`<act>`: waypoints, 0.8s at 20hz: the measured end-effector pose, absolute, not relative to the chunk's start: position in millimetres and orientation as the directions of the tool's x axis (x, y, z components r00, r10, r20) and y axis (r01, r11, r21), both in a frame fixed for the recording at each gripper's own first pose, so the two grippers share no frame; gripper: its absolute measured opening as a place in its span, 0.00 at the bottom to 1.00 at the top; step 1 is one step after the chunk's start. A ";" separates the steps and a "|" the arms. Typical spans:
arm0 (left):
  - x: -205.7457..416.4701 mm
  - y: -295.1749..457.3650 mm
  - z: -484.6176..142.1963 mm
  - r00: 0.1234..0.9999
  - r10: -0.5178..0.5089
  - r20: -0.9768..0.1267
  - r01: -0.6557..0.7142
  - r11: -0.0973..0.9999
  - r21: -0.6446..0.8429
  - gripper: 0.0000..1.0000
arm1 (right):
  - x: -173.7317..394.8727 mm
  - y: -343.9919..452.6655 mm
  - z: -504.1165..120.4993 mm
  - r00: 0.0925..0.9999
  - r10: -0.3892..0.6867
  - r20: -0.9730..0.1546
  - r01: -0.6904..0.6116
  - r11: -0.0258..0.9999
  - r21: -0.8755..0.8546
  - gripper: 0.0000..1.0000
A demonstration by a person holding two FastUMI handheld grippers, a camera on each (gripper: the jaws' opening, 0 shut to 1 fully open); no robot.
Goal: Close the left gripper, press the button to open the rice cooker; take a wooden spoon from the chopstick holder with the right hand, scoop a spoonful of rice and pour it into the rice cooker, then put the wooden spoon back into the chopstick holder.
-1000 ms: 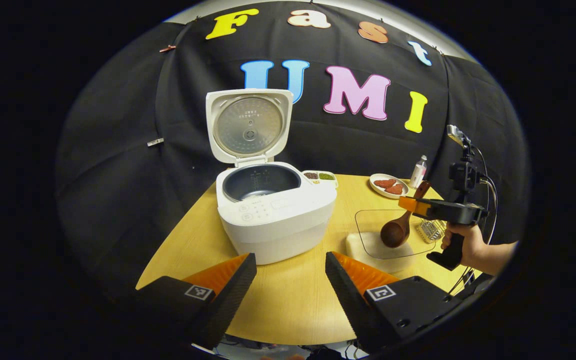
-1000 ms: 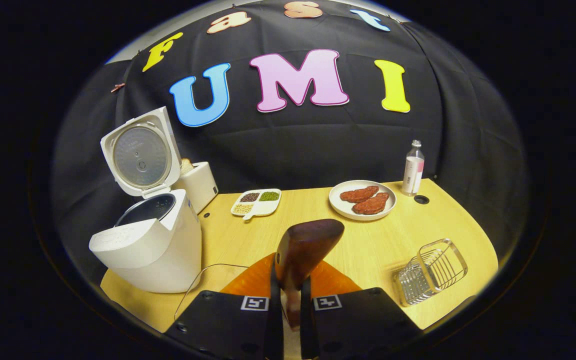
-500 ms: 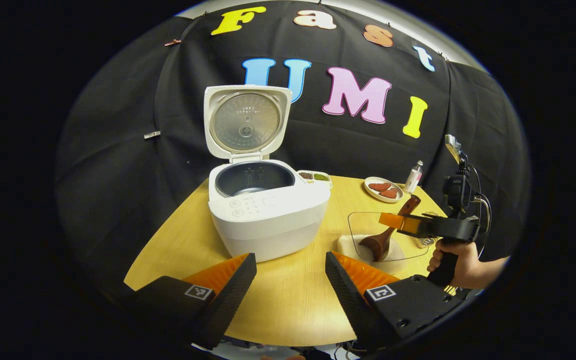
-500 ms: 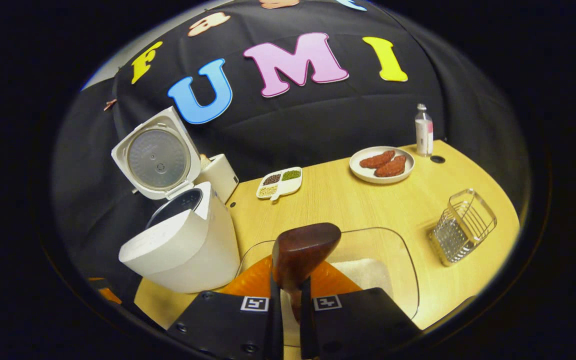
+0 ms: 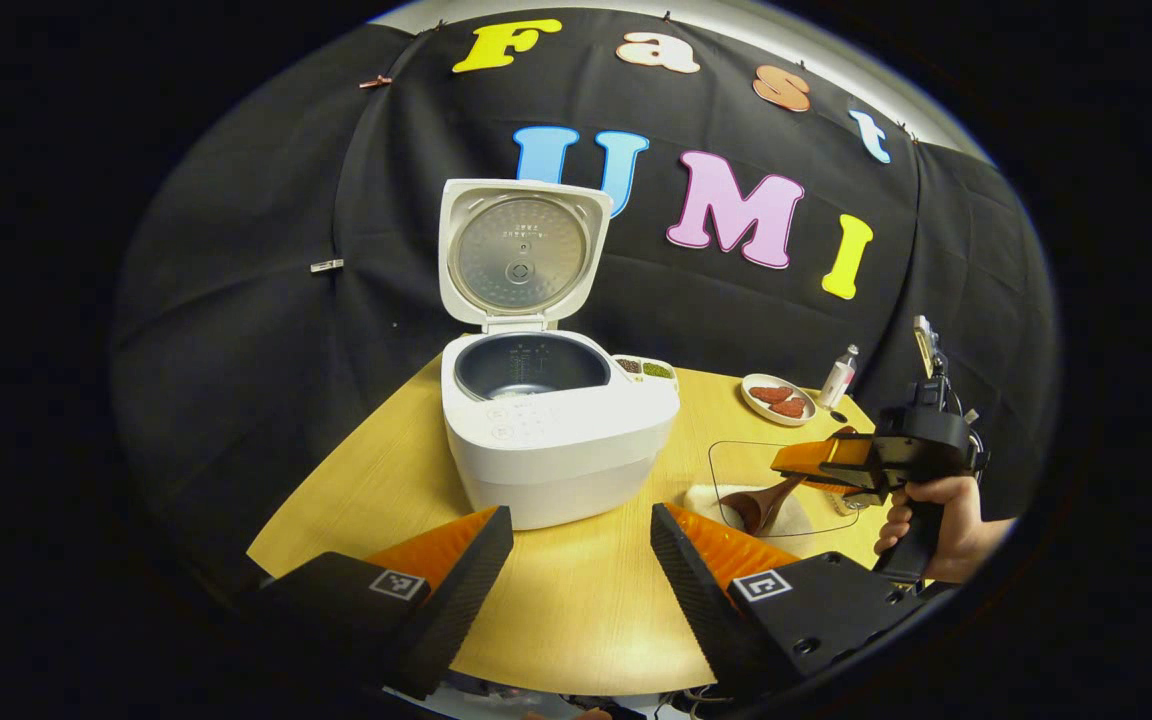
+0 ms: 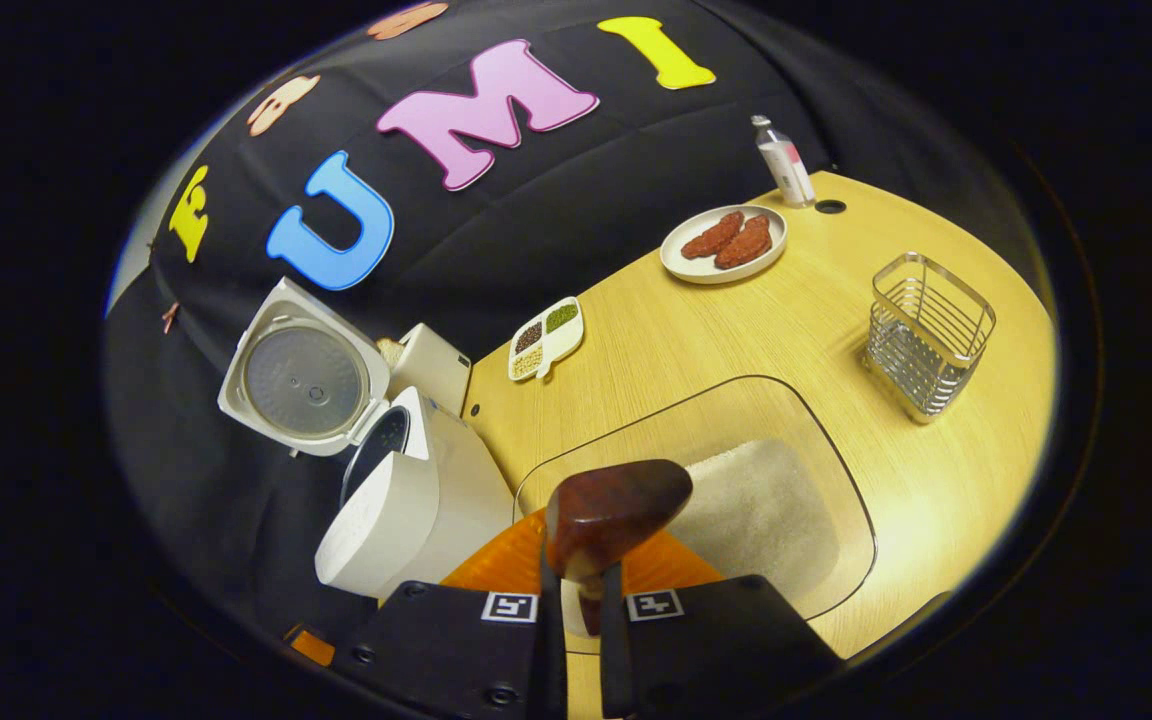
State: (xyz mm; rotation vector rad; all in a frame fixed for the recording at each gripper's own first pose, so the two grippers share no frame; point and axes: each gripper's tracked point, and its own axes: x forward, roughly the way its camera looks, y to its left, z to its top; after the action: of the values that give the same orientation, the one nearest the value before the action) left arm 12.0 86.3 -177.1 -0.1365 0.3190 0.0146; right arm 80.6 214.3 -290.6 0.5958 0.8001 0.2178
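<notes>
Dipping: you are lowering the wooden spoon (image 5: 764, 503), clamped in your right tool (image 6: 576, 590), into the rice (image 6: 761, 515) of the glass dish (image 6: 841, 505) at lower right; scooping is beginning. Your left tool (image 5: 581, 545) is idling apart, low centre. Rice cooker (image 5: 556, 430) is standing open, centre.
</notes>
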 end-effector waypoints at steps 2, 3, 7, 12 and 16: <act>11.3 86.9 -176.9 0.951 -0.008 -0.309 -0.035 0.990 -0.134 0.96 | 82.2 203.3 -287.2 0.683 0.405 -0.607 0.094 0.776 0.623 0.18; 11.3 86.7 -177.2 0.951 -0.009 -0.308 -0.035 0.990 -0.136 0.96 | 83.8 195.1 -285.0 0.687 0.401 -0.606 0.126 0.755 0.644 0.18; 9.9 82.7 -177.4 0.952 -0.017 -0.306 -0.030 0.989 -0.148 0.96 | 92.7 157.7 -277.8 0.714 0.357 -0.602 0.204 0.716 0.667 0.18; 9.1 77.5 -174.3 0.955 -0.019 -0.297 -0.024 0.990 -0.139 0.96 | 105.5 125.5 -252.5 0.750 0.337 -0.570 0.263 0.638 0.724 0.17; 6.6 71.5 -172.5 0.956 -0.019 -0.294 -0.025 0.989 -0.146 0.96 | 113.6 123.9 -225.0 0.763 0.363 -0.535 0.267 0.577 0.772 0.17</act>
State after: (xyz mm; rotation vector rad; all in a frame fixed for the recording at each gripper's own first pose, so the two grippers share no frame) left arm 6.6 71.5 -172.5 -0.1489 0.2991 0.0030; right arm 113.6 123.9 -225.0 0.9775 0.7308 0.0620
